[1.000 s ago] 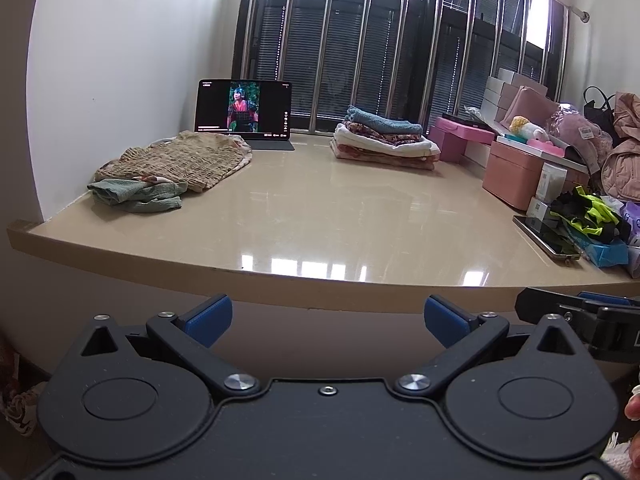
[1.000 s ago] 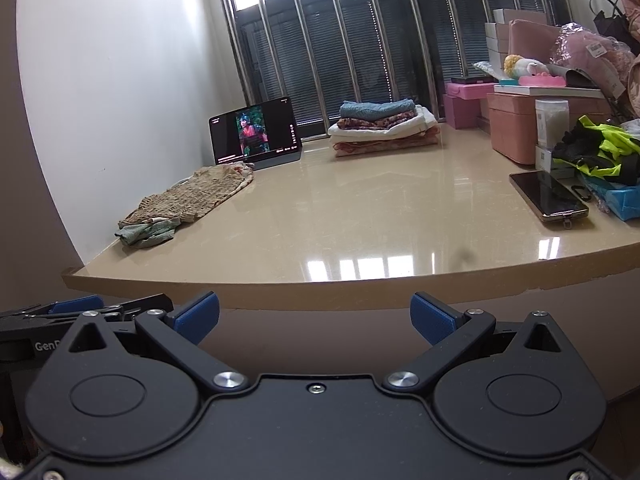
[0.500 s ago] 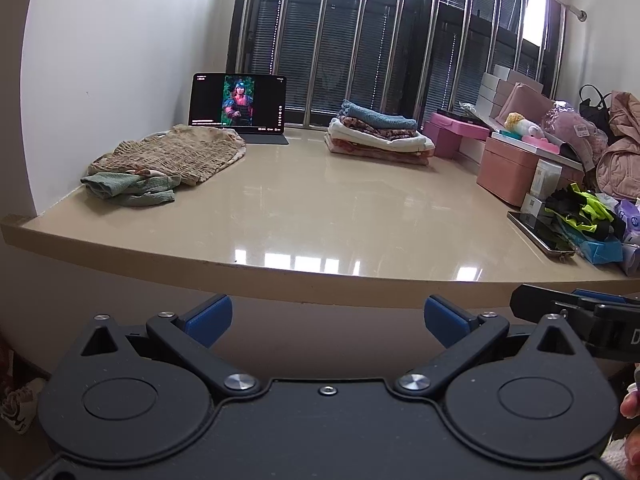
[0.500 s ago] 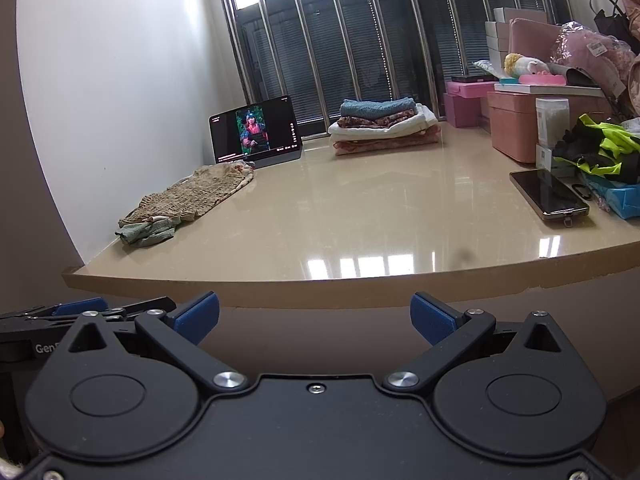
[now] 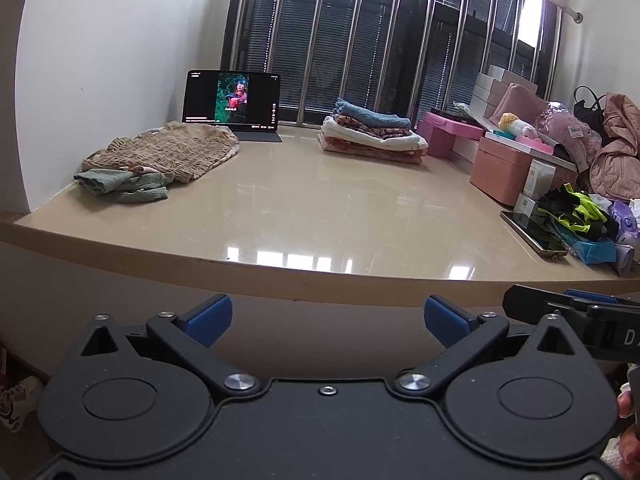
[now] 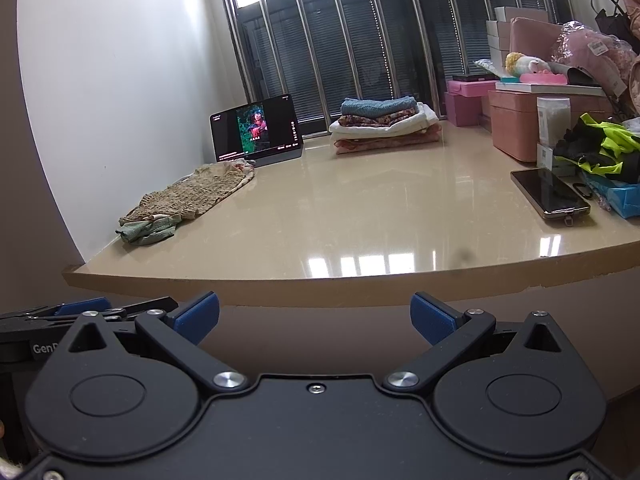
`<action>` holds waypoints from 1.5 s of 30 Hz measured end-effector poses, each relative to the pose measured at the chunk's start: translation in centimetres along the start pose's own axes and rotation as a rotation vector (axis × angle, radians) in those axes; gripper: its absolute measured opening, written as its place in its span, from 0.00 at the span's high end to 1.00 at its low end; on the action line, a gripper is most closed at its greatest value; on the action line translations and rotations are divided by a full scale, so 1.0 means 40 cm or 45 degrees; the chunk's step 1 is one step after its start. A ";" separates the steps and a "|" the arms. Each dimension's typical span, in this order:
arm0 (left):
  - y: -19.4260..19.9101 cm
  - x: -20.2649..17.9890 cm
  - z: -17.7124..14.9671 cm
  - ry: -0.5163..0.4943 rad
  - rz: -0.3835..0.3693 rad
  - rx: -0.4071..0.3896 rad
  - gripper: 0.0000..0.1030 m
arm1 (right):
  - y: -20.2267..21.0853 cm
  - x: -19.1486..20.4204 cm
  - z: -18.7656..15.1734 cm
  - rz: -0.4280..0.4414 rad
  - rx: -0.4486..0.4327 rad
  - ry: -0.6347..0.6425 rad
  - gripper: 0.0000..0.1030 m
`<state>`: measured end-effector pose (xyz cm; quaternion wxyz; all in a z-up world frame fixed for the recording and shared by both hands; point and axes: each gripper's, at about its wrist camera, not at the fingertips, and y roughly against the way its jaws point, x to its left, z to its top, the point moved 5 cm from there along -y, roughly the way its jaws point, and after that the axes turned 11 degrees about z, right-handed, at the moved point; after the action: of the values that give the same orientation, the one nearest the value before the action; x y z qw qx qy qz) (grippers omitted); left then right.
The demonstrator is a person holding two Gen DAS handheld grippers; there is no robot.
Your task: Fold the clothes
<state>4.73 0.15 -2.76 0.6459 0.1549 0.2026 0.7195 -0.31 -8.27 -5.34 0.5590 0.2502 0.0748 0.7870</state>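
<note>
Garments [image 5: 160,160] heaped far-left on tabletop [image 5: 320,220], long axis running back twd wall corner. Left gripper [image 5: 326,316] nearer than right gripper [image 6: 314,312]; both spread wide, empty, below near edge.

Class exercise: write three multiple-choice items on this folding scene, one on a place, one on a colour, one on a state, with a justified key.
1. Where does the beige knitted garment lie?
A by the left wall
B on the folded stack
C on the pink box

2. What colour is the top item of the folded clothes stack?
A yellow
B blue
C black

3. How stands the left gripper?
A shut on cloth
B open, empty
C shut, empty

Key: A, it lies spread beside the white wall; B, a blue cloth tops it; B, its blue pads stand apart.
</note>
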 end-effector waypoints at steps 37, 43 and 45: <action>-0.004 0.008 0.004 0.008 0.072 0.011 0.00 | -0.003 0.001 -0.001 -0.001 -0.003 -0.009 0.00; -0.005 0.011 0.005 0.013 0.082 0.011 0.00 | -0.002 0.002 -0.001 -0.001 -0.003 -0.009 0.00; -0.003 0.010 0.005 0.012 0.077 0.006 0.00 | -0.002 0.002 -0.001 -0.001 -0.003 -0.009 0.00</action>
<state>4.89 0.59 -2.66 0.6225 0.1591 0.2028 0.7390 -0.27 -8.18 -5.38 0.5599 0.2523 0.0719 0.7859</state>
